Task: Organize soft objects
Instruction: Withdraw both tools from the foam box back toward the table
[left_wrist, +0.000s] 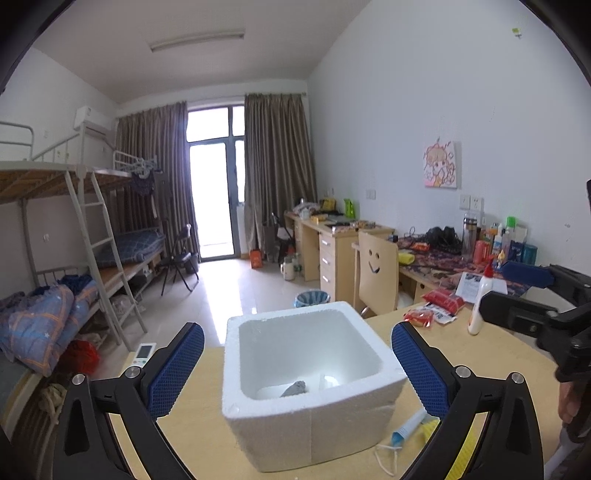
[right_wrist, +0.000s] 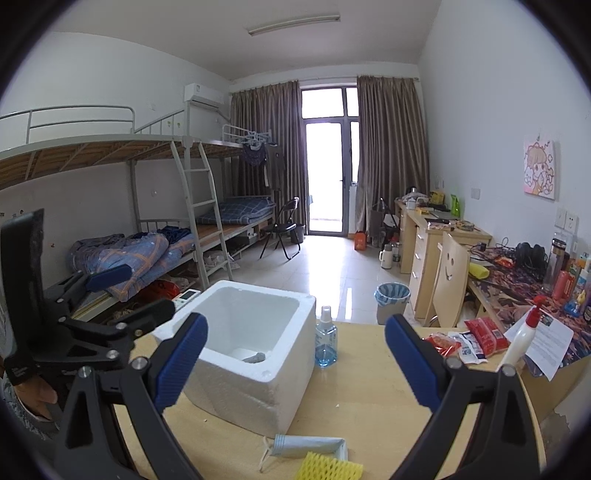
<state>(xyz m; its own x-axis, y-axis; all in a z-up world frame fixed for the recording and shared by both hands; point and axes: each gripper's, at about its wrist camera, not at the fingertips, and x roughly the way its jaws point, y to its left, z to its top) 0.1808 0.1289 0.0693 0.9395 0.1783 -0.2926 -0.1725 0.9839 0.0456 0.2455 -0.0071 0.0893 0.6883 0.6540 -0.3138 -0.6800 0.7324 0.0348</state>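
Note:
A white foam box (left_wrist: 314, 424) stands on the wooden table (left_wrist: 195, 406); it also shows in the right wrist view (right_wrist: 258, 391). A grey soft item (left_wrist: 294, 388) and a white item lie at its bottom. A rolled face mask (right_wrist: 308, 445) and a yellow foam net (right_wrist: 330, 469) lie on the table in front of the box. My left gripper (left_wrist: 297, 369) is open and empty, its fingers either side of the box. My right gripper (right_wrist: 295, 363) is open and empty, above the table to the right of the box.
A blue spray bottle (right_wrist: 326, 338) stands right of the box. Red snack packets (right_wrist: 484, 336) and a white glue bottle (right_wrist: 521, 338) lie at the right. A remote (left_wrist: 145, 353) lies at the left edge. Beyond are bunk beds, desks, a chair and a bin (right_wrist: 392, 301).

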